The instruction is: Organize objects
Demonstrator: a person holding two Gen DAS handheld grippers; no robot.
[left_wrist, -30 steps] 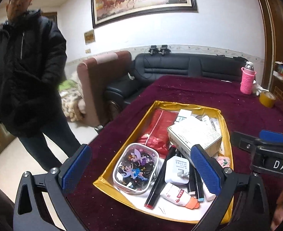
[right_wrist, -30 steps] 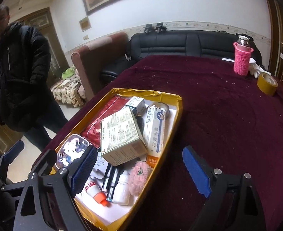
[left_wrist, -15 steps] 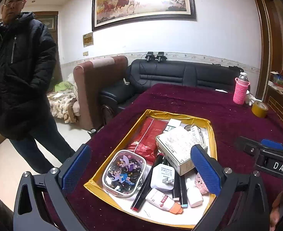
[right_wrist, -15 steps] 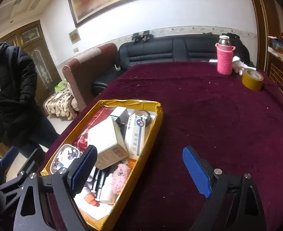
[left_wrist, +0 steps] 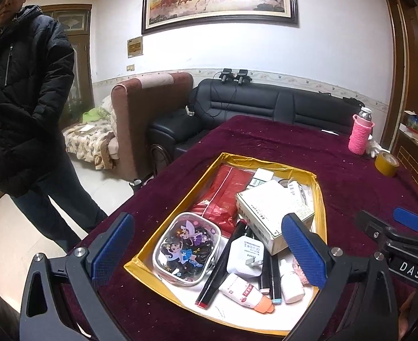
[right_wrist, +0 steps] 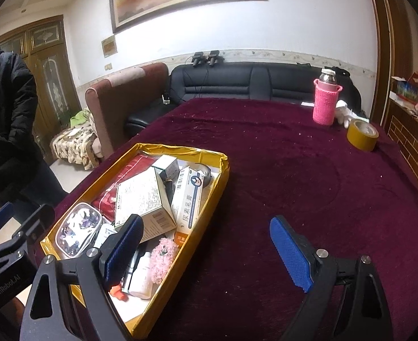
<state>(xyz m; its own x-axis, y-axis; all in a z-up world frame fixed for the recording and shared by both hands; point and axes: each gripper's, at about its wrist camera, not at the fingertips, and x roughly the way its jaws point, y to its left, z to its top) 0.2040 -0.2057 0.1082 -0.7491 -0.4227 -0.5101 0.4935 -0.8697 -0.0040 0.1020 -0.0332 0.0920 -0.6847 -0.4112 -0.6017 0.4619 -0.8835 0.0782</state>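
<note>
While both grippers hang above the near edge of the table with nothing in them, the things to sort all lie in the gold tray, which sits on the table's near left part. The left gripper has its jaws spread wide over the tray's near end; the right gripper is likewise spread, its left finger over the tray and its right finger over bare cloth.

The clear pouch at the near left corner looks soft and slick, so I would take it across its narrow width. The large carton in the middle is probably light and stiff but crushable; its short sides look the best hold. It rests partly on the markers, which are thin, hard and likely to roll. The white charger looks dense and smooth. The small bottle and the orange-capped tube lie flat at the near end, easiest taken across the body. The pink puff is soft and will squash. The red packet along the far left lies flat and may be hard to get under.

The cloth is a dark red plush, grippy, flecked with crumbs. At the far right stand a pink bottle and a tape roll. Beyond are a black sofa, an armchair, and a person in a dark coat at left.
</note>
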